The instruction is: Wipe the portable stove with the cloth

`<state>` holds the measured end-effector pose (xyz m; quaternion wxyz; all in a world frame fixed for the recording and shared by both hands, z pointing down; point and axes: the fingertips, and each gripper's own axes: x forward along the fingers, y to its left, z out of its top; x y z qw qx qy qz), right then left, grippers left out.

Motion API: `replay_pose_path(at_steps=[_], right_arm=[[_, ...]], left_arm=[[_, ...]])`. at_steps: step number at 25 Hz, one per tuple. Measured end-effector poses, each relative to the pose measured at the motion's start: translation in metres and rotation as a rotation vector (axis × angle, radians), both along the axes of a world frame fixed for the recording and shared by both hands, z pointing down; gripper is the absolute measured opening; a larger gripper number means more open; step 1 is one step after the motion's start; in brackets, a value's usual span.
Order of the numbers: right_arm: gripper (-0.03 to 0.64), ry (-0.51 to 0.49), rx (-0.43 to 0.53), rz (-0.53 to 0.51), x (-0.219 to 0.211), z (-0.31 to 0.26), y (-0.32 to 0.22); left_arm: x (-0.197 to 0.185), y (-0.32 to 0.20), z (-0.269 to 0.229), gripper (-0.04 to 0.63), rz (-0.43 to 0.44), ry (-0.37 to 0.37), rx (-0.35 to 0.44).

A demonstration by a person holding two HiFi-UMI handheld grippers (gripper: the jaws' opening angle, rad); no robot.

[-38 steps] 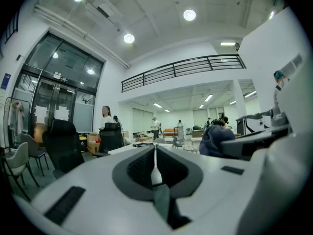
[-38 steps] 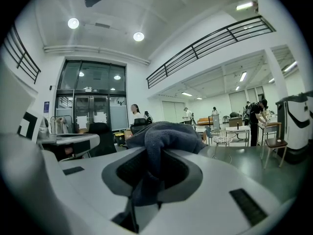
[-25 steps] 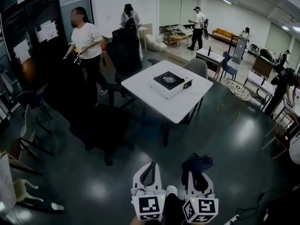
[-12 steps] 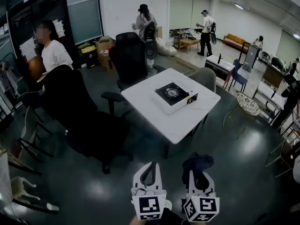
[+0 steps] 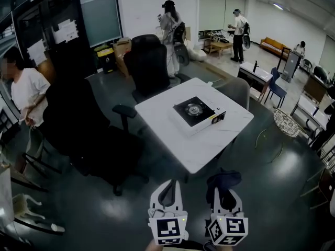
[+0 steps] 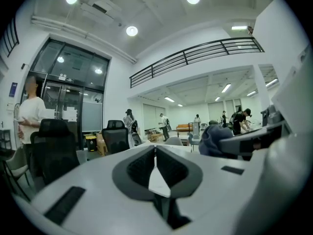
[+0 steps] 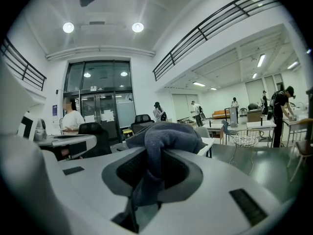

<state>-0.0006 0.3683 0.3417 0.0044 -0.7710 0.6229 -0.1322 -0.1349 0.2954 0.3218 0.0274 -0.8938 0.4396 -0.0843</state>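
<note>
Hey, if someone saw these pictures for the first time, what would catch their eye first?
Most likely the portable stove, sitting on the white table in the middle of the room, ahead of both grippers. Next comes the dark blue cloth, clamped in the right gripper at the bottom of the head view, while the left gripper beside it is shut on nothing.

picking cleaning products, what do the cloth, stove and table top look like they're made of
Cloth: soft dark blue-grey fabric; it bunches in folds.
Stove: probably white painted metal, with a black top.
Table: smooth white, perhaps laminate.
</note>
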Motion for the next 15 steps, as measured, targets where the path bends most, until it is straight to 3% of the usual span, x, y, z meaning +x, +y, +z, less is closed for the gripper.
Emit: replay_pose_path(at_steps=[5, 15], right_arm=[[0.089, -0.024, -0.023, -0.012, 0.017, 0.010, -0.019], [0.089, -0.018, -0.045, -0.007, 0.059, 0.018, -0.087]], left_arm=[[0.019, -0.020, 0.007, 0.022, -0.020, -0.003, -0.045], [0.063, -0.095, 0.014, 0.023, 0.001, -0.018, -0.028]])
